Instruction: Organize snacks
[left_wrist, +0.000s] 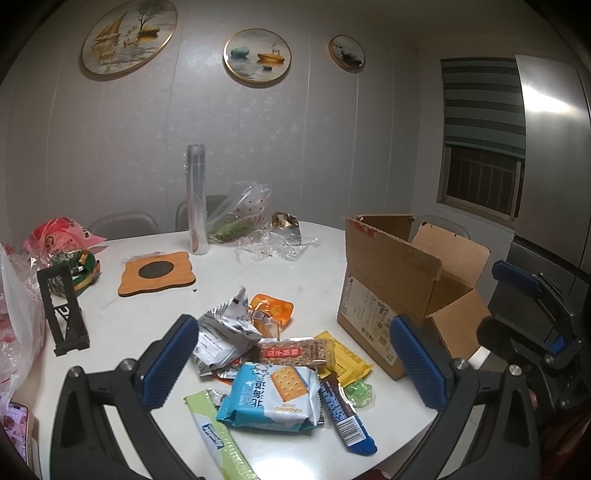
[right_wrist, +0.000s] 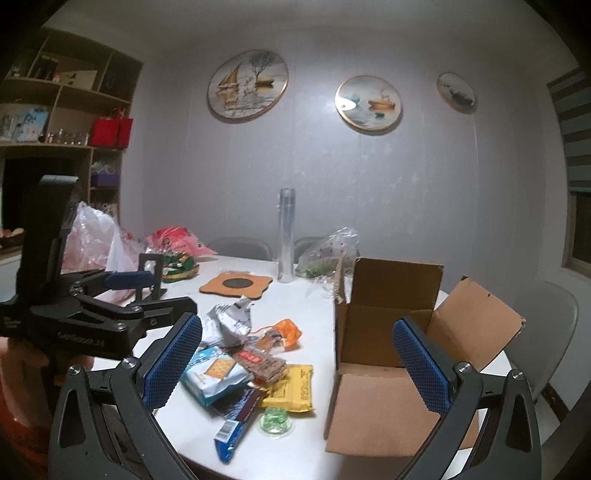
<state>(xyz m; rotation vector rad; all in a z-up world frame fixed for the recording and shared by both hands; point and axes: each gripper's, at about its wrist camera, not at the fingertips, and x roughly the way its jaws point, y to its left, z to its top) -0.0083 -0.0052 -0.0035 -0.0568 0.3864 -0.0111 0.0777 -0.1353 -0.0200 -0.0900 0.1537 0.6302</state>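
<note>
Left gripper (left_wrist: 293, 363) was wide open, nothing between its blue pads, hovering above the snack pile on the white table (left_wrist: 155, 325). Right gripper (right_wrist: 297, 363) was also spread wide and empty, hanging over the near table edge, pile at its 11 o'clock, cardboard box (right_wrist: 384, 354) at its 1 o'clock.

Snack pile sat near the table's front, at 9 o'clock from the box, apart from it. In the pile: blue cracker pack (left_wrist: 275, 395) at center; brown seed bar (left_wrist: 293, 352) lying across its 12 o'clock edge; yellow packet (left_wrist: 347, 360) at 2 o'clock, partly under the bar; dark chocolate bar (left_wrist: 343, 410) at 3 o'clock, touching the cracker pack; green jelly cup (left_wrist: 360, 393) just beside the chocolate bar, at 3 o'clock from it; crumpled grey-white wrapper (left_wrist: 225, 332) at 11 o'clock; orange jelly pack (left_wrist: 273, 308) at 12 o'clock; light green stick pack (left_wrist: 218, 435) at 7 o'clock, running off the frame bottom.

Box stood upright, flaps open, inside looked empty in the right wrist view.

Farther back: wooden coaster (left_wrist: 157, 273) at 11 o'clock from the pile, clear film roll (left_wrist: 196, 199) standing upright behind it, black phone stand (left_wrist: 64, 310) at 9 o'clock.
</note>
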